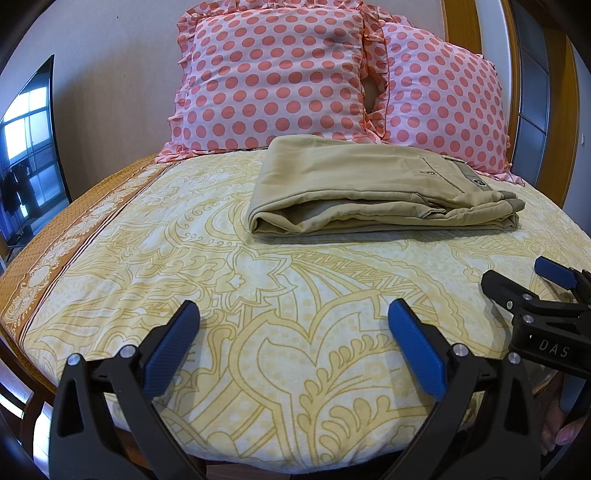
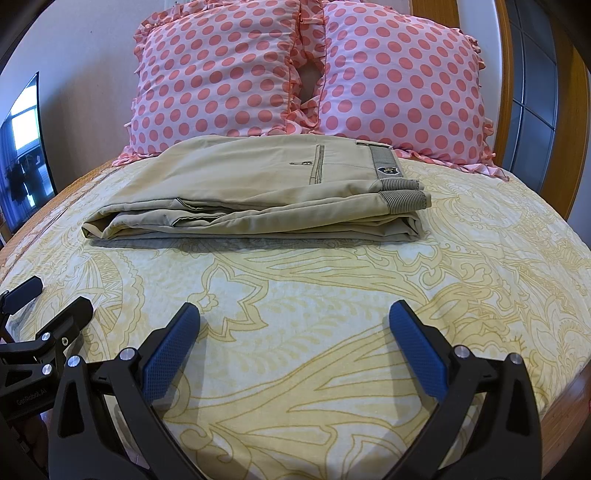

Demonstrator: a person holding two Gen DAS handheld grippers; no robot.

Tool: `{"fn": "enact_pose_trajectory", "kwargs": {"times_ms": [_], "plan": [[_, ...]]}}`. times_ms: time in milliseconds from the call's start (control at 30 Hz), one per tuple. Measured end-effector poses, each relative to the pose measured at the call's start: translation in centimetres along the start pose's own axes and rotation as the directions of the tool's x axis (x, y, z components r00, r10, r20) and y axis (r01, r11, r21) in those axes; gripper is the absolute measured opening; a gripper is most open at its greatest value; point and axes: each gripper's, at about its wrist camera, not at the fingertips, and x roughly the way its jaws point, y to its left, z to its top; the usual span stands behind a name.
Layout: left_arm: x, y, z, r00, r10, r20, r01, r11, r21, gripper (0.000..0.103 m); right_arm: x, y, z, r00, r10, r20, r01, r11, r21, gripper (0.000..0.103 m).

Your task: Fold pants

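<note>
Beige pants (image 1: 369, 184) lie folded in a flat stack on the yellow patterned bedsheet (image 1: 258, 295), just in front of the pillows; they also show in the right wrist view (image 2: 258, 188), waistband to the right. My left gripper (image 1: 293, 314) is open and empty, low over the sheet near the bed's front edge, well short of the pants. My right gripper (image 2: 295, 314) is open and empty too, beside the left one. The right gripper shows at the right edge of the left wrist view (image 1: 524, 280); the left gripper shows at the left edge of the right wrist view (image 2: 55, 299).
Two pink polka-dot pillows (image 1: 277, 81) (image 2: 402, 85) lean at the bed's head. A wooden headboard (image 1: 461, 29) stands behind them. A dark TV screen (image 1: 29, 147) is at the left by the wall. The sheet's orange border (image 1: 74, 229) marks the left edge.
</note>
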Motion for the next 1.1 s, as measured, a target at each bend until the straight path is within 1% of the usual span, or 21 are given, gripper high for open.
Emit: {"fn": "enact_pose_trajectory", "kwargs": {"times_ms": [1100], "plan": [[0.16,0.43,0.29,1.000,0.000,-0.010,0.000,1.000,-0.004,0.101,0.01,-0.12,-0.04,1.000,0.003,0.001,-0.003,1.000,-0.001,0.102]]}}
